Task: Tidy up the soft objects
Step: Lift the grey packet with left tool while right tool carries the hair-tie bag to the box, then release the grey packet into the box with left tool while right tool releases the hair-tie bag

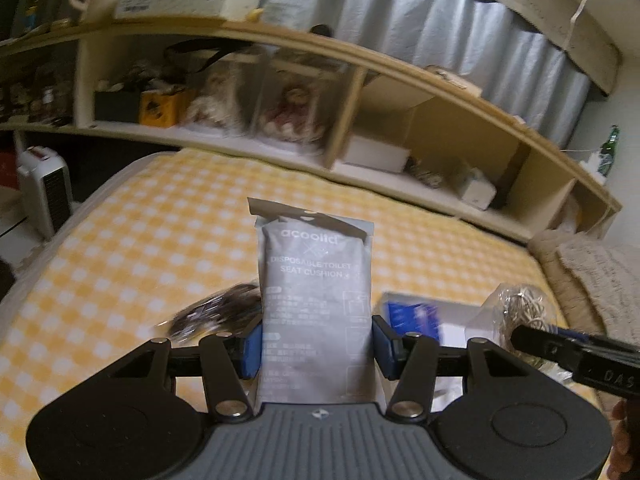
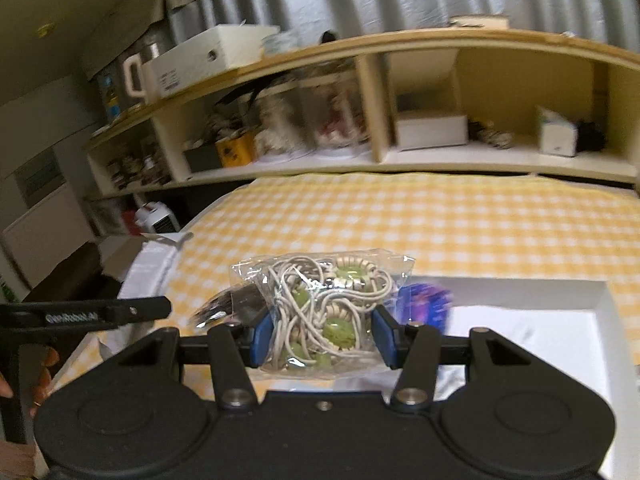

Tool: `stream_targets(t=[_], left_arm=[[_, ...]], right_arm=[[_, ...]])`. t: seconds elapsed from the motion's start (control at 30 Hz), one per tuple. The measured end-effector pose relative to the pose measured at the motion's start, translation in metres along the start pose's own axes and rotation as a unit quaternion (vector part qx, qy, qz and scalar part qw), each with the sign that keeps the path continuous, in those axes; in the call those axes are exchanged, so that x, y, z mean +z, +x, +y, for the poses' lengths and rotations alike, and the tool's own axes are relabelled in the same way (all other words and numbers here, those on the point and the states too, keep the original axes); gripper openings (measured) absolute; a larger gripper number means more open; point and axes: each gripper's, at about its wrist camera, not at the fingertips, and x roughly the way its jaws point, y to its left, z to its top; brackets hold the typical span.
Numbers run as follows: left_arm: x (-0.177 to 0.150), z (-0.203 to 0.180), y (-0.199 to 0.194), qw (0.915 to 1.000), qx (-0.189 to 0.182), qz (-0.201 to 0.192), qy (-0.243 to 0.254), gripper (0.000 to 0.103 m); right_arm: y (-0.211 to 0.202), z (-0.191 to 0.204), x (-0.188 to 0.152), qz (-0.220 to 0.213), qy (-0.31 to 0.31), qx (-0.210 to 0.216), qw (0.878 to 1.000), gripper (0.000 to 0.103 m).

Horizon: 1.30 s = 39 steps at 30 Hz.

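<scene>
Left gripper [image 1: 317, 346]: pads clamp grey seat-cushion packet [image 1: 316, 300], upright above bed.
Right gripper [image 2: 316, 338]: pads clamp clear bag of corded beads [image 2: 320, 308].
Open room: checked bedspread [image 1: 160, 232] bare toward 12 o'clock.
Edges: shelf unit [image 1: 344, 128] bounds bed at 12 o'clock.
Nearby: white tray [image 2: 560, 320] at 3 o'clock; dark packet [image 1: 216, 312] at 9 o'clock.

Blurred dark packet [image 1: 218, 312] and blue item [image 2: 426, 304] stay unidentifiable.

My blue pads [image 1: 252, 346] flank a grey packet [image 1: 316, 304] with white lettering at frame centre. Behind it spreads a yellow-and-white checked bedspread [image 1: 160, 232]. My other jaws frame a clear bag [image 2: 320, 312] of cream cords and green discs.
</scene>
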Motion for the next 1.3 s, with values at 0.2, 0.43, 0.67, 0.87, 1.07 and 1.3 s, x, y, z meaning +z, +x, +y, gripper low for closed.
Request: stream_targets(t=[0.2,0.43,0.67,0.87,1.07,1.3], left_arm=[[0.014,-0.051,0.013,0.9991,-0.036,-0.005,0.019,0.055],[0.013,-0.120,0.045,0.9948,-0.096,0.016,0.029,0.055],[-0.011,-0.170,0.100,0.9853,-0.152,0.077,0.014,0.055],[-0.039,-0.186,0.159,0.9748,-0.171,0.142,-0.014,0.055],[-0.047,-0.185,0.204,0.9754,-0.151,0.155,-0.038,0.055],[-0.043,-0.179,0.233,0.9755,-0.143,0.160,-0.051,0.056]], right_arm=[[-0.024,-0.046,0.005,-0.034,0.029,-0.049,0.998,0.053],[-0.043,-0.103,0.002,-0.055,0.078,-0.099,0.990,0.053],[-0.042,-0.158,-0.006,-0.055,0.126,-0.147,0.980,0.053],[-0.020,-0.185,-0.012,-0.020,0.132,-0.137,0.982,0.053],[0.019,-0.192,-0.012,0.027,0.116,-0.110,0.987,0.053],[0.065,-0.201,-0.015,0.081,0.078,-0.145,0.983,0.053]])
